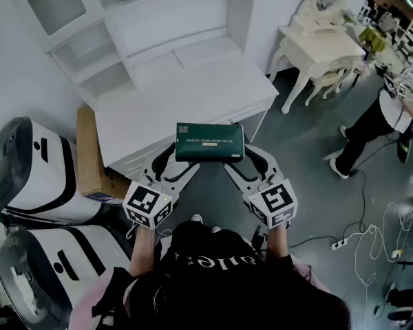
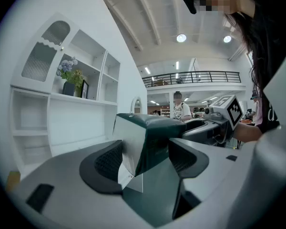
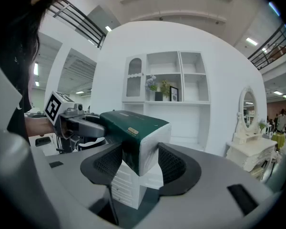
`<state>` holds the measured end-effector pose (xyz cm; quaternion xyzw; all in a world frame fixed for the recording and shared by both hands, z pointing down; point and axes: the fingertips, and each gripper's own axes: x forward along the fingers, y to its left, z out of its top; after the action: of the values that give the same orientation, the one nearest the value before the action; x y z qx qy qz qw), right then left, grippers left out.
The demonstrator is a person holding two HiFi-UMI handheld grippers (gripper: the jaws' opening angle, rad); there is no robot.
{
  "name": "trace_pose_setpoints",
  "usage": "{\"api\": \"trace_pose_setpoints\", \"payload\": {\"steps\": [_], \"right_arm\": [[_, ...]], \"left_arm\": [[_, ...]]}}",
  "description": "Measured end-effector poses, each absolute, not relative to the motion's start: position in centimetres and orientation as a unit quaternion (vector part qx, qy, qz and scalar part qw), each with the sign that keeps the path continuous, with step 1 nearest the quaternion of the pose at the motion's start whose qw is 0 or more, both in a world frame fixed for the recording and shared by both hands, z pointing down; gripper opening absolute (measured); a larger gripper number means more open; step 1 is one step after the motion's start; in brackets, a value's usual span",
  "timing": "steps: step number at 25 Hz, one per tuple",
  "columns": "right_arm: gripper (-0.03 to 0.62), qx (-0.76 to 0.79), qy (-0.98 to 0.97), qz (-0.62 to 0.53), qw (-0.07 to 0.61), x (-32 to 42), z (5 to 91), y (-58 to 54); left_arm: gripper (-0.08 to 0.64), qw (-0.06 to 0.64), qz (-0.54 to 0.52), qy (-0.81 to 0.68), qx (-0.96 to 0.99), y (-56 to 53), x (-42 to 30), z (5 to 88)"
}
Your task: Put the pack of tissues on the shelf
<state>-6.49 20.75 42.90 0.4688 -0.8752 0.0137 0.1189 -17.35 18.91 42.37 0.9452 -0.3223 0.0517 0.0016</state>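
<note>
Clamped at its left end by the left gripper [image 2: 145, 151] and at its right end by the right gripper [image 3: 140, 161], the dark green pack of tissues [image 1: 210, 141] is held level in the air, with both pairs of jaws spread wide on it. It hangs just in front of the white desk [image 1: 186, 98]. Behind the desk rises the shelf unit [image 1: 89, 53]. A cardboard box [image 1: 89, 153] stands against the desk's left side, and a dressing table [image 1: 323, 43] stands to the desk's right.

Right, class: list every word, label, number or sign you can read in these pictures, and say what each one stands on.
Nothing reads clearly.
On the pack of tissues: white print on its green top, too small to read.
On the gold label at the pack's edge: blurred.
On the left gripper and right gripper: square marker patterns on the cubes, no words.
On the person's black top: pale lettering, not legible.
</note>
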Motion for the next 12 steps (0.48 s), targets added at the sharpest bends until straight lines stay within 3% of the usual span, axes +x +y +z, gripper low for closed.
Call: {"api": "trace_pose_setpoints", "payload": {"steps": [12], "right_arm": [[0.252, 0.468, -0.877, 0.032, 0.107, -10.2, 43.2, 18.7]], "left_arm": [[0.316, 0.005, 0.042, -0.327, 0.944, 16.8, -21.1, 42.3]]}}
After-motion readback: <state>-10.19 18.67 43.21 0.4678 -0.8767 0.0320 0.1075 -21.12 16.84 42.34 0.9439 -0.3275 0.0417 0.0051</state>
